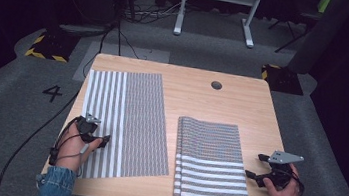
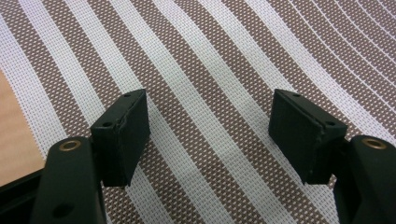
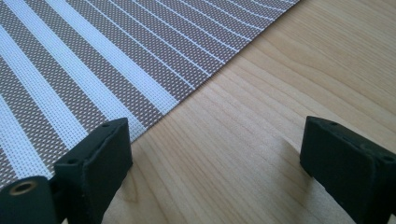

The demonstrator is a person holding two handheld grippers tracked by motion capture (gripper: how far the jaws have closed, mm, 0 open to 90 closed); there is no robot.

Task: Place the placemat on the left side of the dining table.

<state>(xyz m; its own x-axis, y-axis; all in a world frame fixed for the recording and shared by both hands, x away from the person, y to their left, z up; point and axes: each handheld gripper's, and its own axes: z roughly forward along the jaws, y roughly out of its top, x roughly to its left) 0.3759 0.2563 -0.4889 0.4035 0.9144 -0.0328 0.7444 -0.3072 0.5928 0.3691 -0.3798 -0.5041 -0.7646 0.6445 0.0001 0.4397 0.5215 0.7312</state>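
Striped single mat point(image 2: 205, 70) lies flat directly under the wide-open left tongs point(image 1: 98, 141), long axis running away from them, while the open right tongs point(image 1: 256, 167) hover over bare surface point(image 3: 280, 93) just beside what looks like a stack of mats point(image 1: 212, 163).

Left gripper point(image 2: 208, 135) low over striped mat point(image 2: 224, 56), jaws spread wide, nothing between. Brown and white woven bands run diagonally beneath. Sliver of wooden table point(image 2: 11, 135) at left edge, beside mat's border.
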